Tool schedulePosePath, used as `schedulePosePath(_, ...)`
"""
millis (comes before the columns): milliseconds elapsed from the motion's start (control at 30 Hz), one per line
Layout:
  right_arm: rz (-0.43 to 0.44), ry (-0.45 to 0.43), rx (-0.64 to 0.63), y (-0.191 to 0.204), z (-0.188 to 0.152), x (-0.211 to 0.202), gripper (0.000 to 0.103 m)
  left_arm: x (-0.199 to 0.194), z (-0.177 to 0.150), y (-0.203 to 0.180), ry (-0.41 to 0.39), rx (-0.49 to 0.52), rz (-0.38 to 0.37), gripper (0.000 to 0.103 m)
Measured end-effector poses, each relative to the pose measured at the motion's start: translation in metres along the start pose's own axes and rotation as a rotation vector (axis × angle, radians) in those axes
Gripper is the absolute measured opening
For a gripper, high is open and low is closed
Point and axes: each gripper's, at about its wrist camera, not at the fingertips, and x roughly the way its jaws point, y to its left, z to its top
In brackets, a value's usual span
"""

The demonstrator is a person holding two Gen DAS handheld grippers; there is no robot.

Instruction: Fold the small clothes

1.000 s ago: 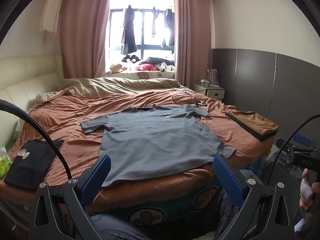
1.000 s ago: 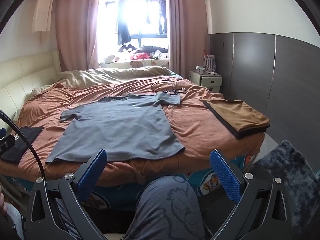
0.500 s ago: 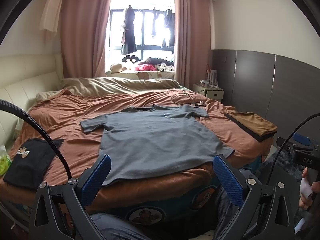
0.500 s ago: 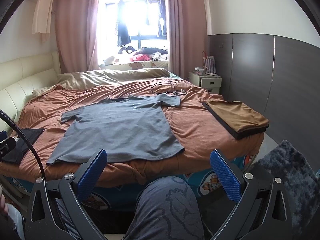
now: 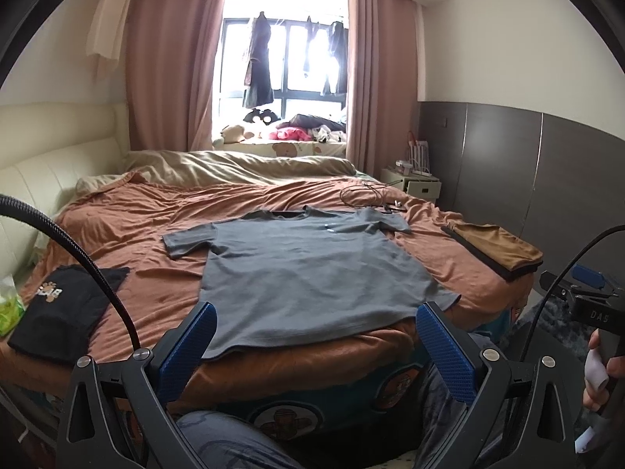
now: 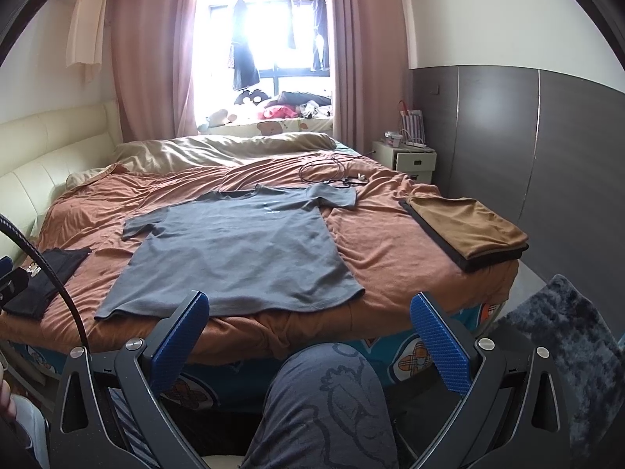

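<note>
A grey T-shirt (image 5: 308,269) (image 6: 242,250) lies spread flat on the rust-brown bedsheet (image 5: 129,234) (image 6: 390,250), collar toward the window, hem near the bed's front edge. My left gripper (image 5: 312,346) hangs open in front of the bed, short of the hem, nothing between its blue pads (image 5: 187,346). My right gripper (image 6: 308,336) is also open and empty, held off the bed above a person's knee (image 6: 324,394). A folded brown and black pile (image 5: 496,248) (image 6: 468,230) rests at the bed's right edge. A black garment with a print (image 5: 62,308) (image 6: 43,273) lies at the left.
A coiled cable (image 5: 363,195) (image 6: 328,172) lies beyond the shirt's collar. A beige duvet (image 5: 234,164) is bunched at the far end of the bed. A nightstand (image 6: 410,158) stands at the right wall, a dark shaggy rug (image 6: 562,336) on the floor, a green packet (image 5: 9,305) far left.
Both views have shifted only slightly, the bed and shirt sitting a little lower in frame. The shirt has not moved and both grippers stay open.
</note>
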Motion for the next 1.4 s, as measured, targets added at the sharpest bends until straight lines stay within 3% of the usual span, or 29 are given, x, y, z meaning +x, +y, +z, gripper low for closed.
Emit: schedulePosePath(1400,-0.001,0.003,0.006,0.002,-0.007,-0.010,0.103,-0.016,-0.010,0.011,-0.009,-0.022,-0.003,0.103)
